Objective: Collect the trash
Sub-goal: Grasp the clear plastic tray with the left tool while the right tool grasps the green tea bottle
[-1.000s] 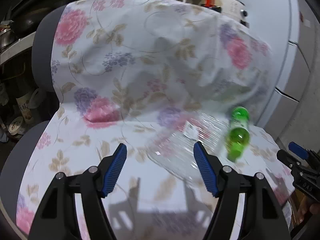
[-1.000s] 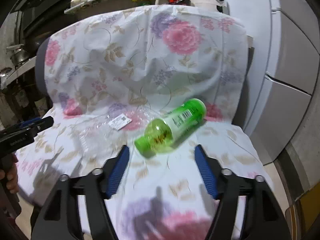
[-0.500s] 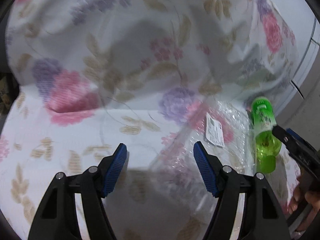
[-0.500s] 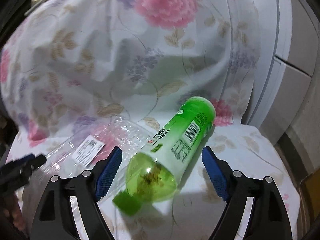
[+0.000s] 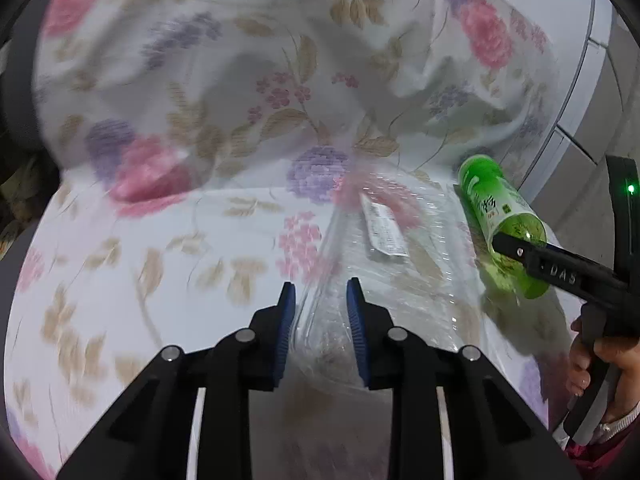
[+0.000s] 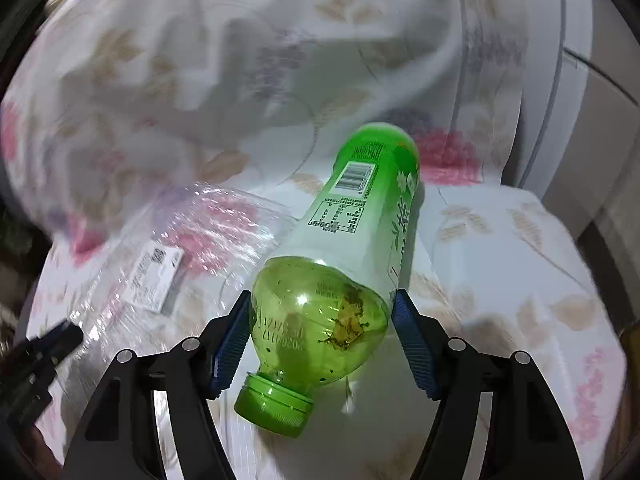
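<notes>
Lay on flowered chair cover (image 5: 168,248): green bottle (image 6: 340,264), clear plastic wrapper (image 5: 384,256). Left gripper (image 5: 320,312), just narrowing, pinched wrapper's near edge. Right gripper (image 6: 322,332), just narrowing, clasped bottle's shoulder.

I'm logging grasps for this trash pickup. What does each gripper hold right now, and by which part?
The left gripper, just closing, pinches the near edge of the clear plastic wrapper. The right gripper clasps the green bottle at its shoulder, above the cap.
</notes>
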A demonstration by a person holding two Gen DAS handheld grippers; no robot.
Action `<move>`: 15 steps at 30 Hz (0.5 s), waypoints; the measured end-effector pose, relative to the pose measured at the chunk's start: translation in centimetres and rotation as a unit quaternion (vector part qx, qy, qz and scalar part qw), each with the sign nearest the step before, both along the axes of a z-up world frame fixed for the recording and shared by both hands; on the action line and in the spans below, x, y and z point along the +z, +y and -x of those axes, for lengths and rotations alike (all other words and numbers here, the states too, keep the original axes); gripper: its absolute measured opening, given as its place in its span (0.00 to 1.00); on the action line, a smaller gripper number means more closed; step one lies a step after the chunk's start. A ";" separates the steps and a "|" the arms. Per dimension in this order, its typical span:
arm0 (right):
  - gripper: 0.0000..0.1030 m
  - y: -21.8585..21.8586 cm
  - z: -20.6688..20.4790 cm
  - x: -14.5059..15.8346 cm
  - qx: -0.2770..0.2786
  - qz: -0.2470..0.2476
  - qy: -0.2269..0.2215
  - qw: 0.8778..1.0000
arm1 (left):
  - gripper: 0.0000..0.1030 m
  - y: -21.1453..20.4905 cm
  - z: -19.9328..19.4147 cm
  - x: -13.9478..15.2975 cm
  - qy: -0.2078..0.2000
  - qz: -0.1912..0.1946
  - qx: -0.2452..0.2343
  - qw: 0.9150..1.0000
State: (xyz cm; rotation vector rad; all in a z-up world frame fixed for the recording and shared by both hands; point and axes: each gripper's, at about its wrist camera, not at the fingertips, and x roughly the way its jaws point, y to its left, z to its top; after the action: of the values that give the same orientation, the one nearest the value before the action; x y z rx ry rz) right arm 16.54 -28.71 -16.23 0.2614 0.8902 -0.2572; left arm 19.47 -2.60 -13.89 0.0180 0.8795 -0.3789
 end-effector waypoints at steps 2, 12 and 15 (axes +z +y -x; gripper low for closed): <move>0.67 0.8 2.1 0.6 0.019 0.022 -0.001 1.000 | 0.21 0.4 2.1 0.3 -0.004 0.006 0.015 1.000; 0.67 3.3 12.3 1.7 0.102 0.041 0.006 0.994 | 0.18 0.6 11.0 -0.4 0.003 0.025 0.015 1.000; 0.68 3.4 13.0 1.3 0.111 0.061 0.008 0.992 | 0.25 1.0 12.0 -1.0 0.011 0.025 0.021 0.999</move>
State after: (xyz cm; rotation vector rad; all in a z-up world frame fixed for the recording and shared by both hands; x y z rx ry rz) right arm 3.54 -25.28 -14.89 0.0453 0.9075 -0.1075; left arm 7.46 -1.64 -14.84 -0.0514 0.8905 -0.3627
